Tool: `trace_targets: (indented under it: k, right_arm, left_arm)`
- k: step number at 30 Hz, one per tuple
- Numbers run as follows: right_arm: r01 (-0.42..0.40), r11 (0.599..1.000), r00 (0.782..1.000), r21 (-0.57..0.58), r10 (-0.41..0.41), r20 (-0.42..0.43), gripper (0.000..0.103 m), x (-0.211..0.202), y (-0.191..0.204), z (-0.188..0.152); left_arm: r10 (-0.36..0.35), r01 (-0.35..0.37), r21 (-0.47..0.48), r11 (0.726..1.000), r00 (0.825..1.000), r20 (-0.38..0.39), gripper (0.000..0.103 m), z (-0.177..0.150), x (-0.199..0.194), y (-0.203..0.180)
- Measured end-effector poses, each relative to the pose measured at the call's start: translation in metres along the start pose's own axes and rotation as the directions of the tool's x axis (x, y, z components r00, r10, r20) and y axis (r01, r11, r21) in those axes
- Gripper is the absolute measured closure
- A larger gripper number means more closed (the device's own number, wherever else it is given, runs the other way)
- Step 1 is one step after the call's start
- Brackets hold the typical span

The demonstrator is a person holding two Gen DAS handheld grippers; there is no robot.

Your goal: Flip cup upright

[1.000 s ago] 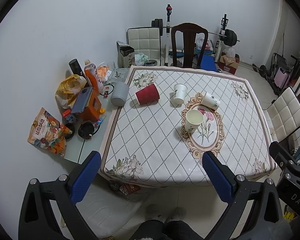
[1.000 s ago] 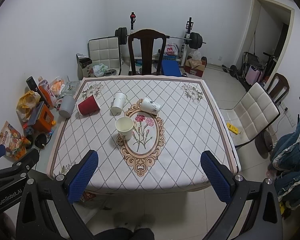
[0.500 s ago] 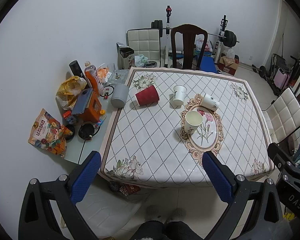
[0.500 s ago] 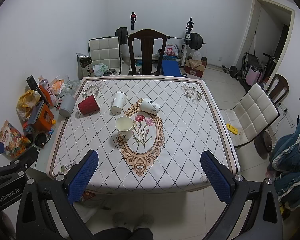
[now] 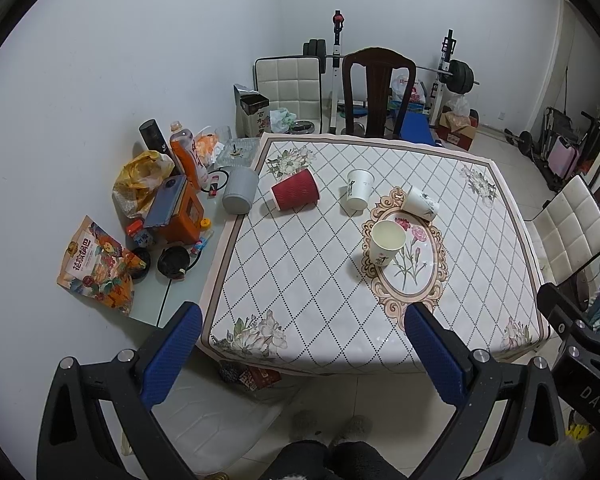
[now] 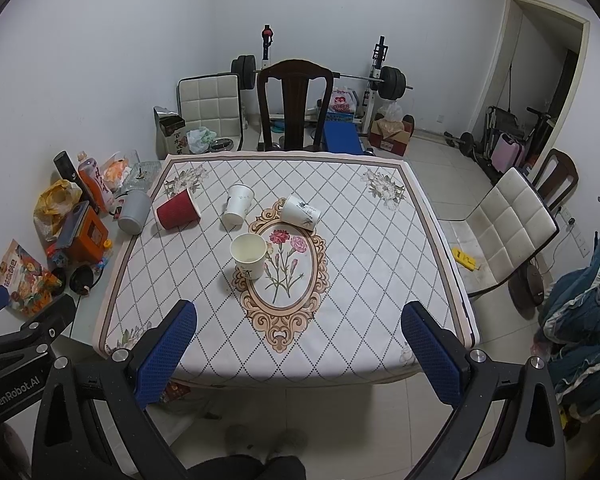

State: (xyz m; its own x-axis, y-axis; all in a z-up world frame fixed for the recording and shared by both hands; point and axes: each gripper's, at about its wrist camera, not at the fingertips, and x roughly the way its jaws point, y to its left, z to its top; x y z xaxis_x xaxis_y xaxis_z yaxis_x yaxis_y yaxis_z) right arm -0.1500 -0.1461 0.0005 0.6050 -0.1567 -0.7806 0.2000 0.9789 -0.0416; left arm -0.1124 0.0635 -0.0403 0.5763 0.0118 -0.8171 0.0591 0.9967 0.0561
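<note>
A table with a diamond-pattern cloth (image 5: 308,280) (image 6: 364,280) carries several cups. A red ribbed cup (image 5: 295,195) (image 6: 177,213) lies on its side at the far left. A white cup (image 5: 421,203) (image 6: 301,214) lies on its side near the oval flower motif. One white cup (image 5: 359,195) (image 6: 238,205) stands upright behind, and a cream cup (image 5: 387,242) (image 6: 249,255) stands upright in front. My left gripper (image 5: 300,352) and right gripper (image 6: 300,348) are both open and empty, held before the table's near edge, well short of the cups.
A low side shelf (image 5: 156,304) at the left holds snack bags, bottles, an orange box and a grey canister (image 5: 240,196). A dark wooden chair (image 6: 295,104) stands behind the table and a white padded chair (image 6: 504,228) at the right. Weights and boxes line the back wall.
Both views have shifted slightly; the table sits a little farther away and lower in frame. The cups have not moved and both grippers stay open.
</note>
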Motion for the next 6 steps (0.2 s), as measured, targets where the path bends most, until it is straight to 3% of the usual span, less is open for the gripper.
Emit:
trace_targets:
  k: [6]
  right_arm:
    - [-0.002,1.0,1.0,-0.002,0.002,-0.003,0.0,-0.0016,-0.0002,-0.0007]
  left_arm:
    - [-0.001,0.001,0.001,1.0,1.0,0.002,0.0,0.0,-0.0002,-0.0002]
